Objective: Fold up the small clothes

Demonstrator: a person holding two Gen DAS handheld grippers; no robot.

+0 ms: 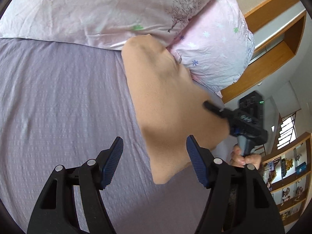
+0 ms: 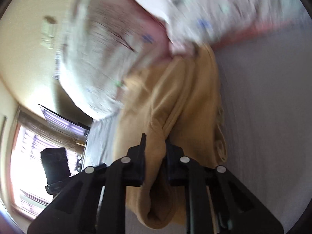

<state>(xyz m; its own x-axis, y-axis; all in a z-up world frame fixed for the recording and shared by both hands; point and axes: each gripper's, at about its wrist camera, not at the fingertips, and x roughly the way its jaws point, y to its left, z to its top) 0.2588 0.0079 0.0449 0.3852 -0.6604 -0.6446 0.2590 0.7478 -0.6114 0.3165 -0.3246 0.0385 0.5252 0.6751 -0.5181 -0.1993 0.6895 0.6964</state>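
A tan small garment (image 1: 165, 101) lies on the lilac bedsheet (image 1: 58, 101), its far end against the pillows. My left gripper (image 1: 155, 161) is open and empty, its jaws wide apart just above the garment's near left edge. My right gripper (image 2: 155, 152) is shut on a bunched fold of the tan garment (image 2: 175, 101) and lifts it; the view is blurred. The right gripper also shows in the left wrist view (image 1: 212, 108), over the garment's right side.
Two pink floral pillows (image 1: 109, 9) lie at the bed's head. A wooden headboard (image 1: 273, 62) and shelves with ornaments (image 1: 288, 175) stand to the right. A window and a dark chair (image 2: 54, 163) show in the right wrist view.
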